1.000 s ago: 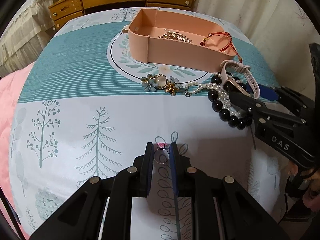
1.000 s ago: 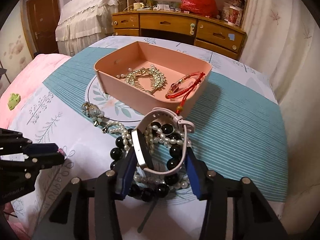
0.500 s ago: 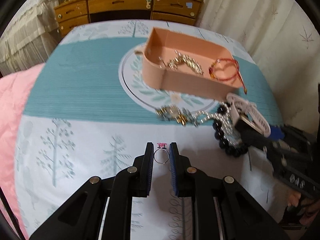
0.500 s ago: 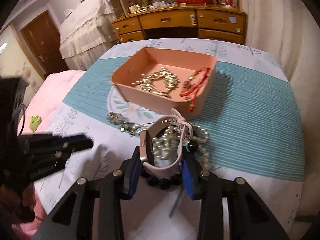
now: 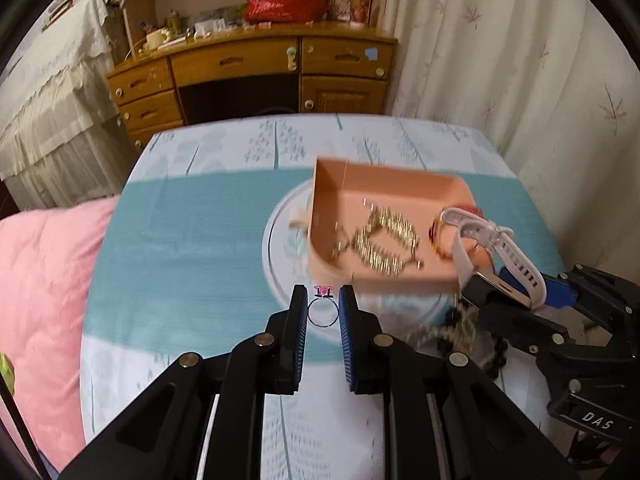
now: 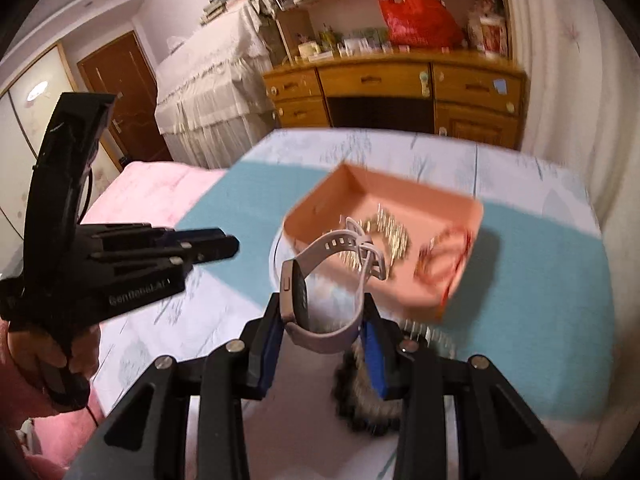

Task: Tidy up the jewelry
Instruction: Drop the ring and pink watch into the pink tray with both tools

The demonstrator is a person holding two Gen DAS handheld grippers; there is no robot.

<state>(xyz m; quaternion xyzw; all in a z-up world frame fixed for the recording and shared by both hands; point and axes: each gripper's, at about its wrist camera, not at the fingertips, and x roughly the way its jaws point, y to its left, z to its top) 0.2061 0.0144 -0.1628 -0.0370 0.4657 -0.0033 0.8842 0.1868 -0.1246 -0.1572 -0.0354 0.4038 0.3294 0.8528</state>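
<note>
The left gripper (image 5: 323,312) is clamped on a small ring (image 5: 322,311); the right gripper (image 6: 322,340) pinches a pale watch (image 6: 316,300). Both hang before the pink tray (image 5: 416,186), mid-bed, which already holds a gold comb (image 5: 384,242) and red bracelet (image 6: 444,252). Beads (image 6: 368,404) remain near the bed's near edge.

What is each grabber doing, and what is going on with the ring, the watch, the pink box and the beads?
Left gripper: shut on the ring.
Ring: held up off the table.
Right gripper: shut on the watch.
Watch: lifted, strap buckled in a loop.
Pink box: open, with a gold piece and a red bracelet inside.
Beads: lying on the table.
</note>
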